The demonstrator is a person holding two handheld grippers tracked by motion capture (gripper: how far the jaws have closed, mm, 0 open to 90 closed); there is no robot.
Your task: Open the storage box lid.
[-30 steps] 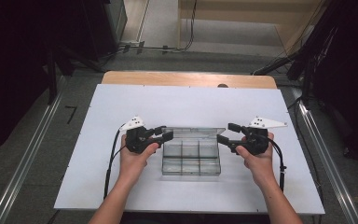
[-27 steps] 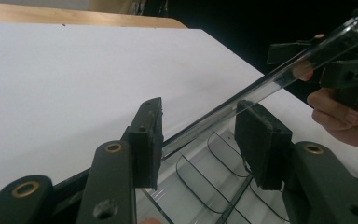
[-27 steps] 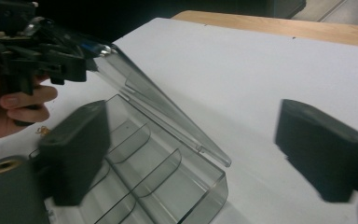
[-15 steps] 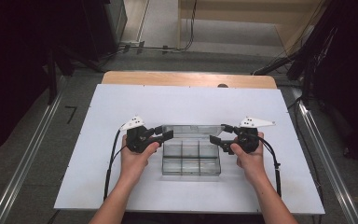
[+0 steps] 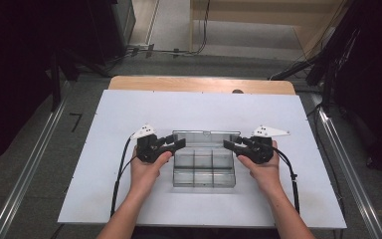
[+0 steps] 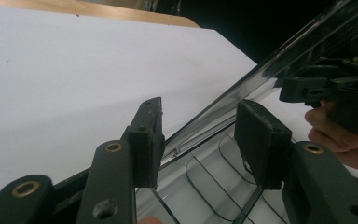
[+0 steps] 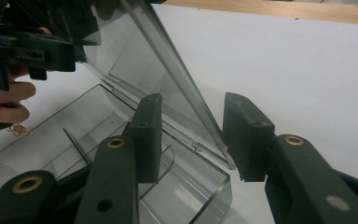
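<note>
Left tongs [image 5: 175, 145]: jaws spread, set either side of the left edge of the raised clear lid [image 5: 206, 137]; contact with the lid cannot be told.

Clear compartment box [image 5: 204, 169]: lies on the white desk [image 5: 94, 149] between the two tongs, its divided tray just nearer the person than both sets of tips, lid tilted up at the far side.

Right tongs [image 5: 230, 144]: jaws spread, the lid's right edge passing between them; contact cannot be told.
</note>
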